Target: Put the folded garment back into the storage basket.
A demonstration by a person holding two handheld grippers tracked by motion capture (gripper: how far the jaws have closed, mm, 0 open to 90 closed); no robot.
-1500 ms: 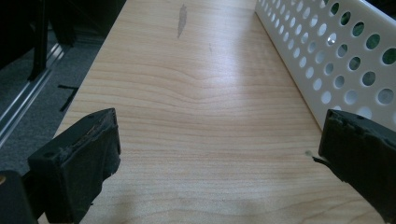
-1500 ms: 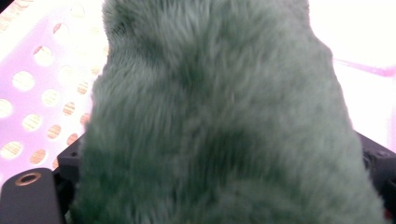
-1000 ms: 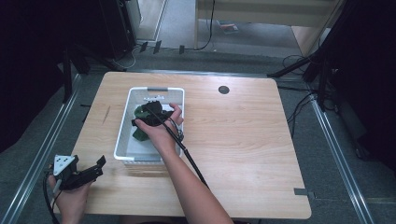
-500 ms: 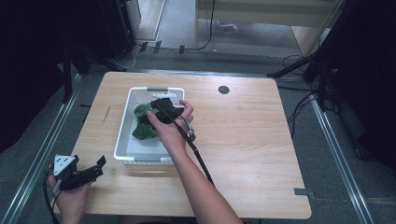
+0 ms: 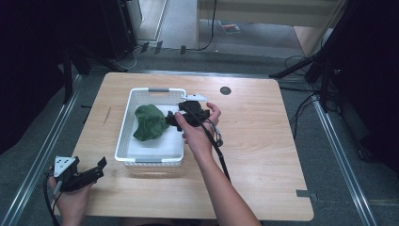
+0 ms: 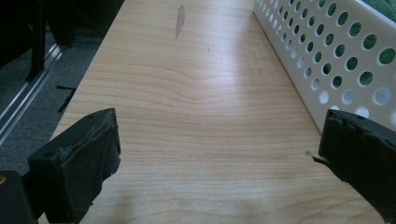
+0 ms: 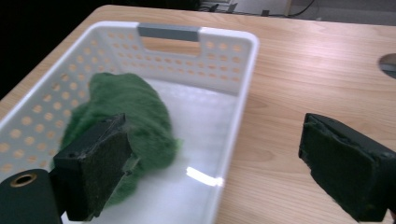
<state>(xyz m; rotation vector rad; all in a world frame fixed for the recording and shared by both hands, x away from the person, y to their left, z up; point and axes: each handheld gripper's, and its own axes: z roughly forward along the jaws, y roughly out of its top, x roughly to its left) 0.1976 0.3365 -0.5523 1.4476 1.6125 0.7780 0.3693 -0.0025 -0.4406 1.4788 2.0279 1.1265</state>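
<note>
At the centre of the high view, the right gripper (image 5: 175, 118) hangs over the right rim of the white basket (image 5: 123, 127), its jaws spread wide and holding nothing. In the right gripper view, one jaw stands over the basket's inside and the other over the bare desk (image 7: 299, 74), with the rim between them. The green cloth (image 5: 148, 121) lies bunched in the basket's left half, close to the left wall; it is apart from the jaws. At the lower left of the high view, the left gripper (image 5: 96, 170) rests by the desk's edge, jaws spread and empty, the basket's perforated wall just beside one jaw.
</note>
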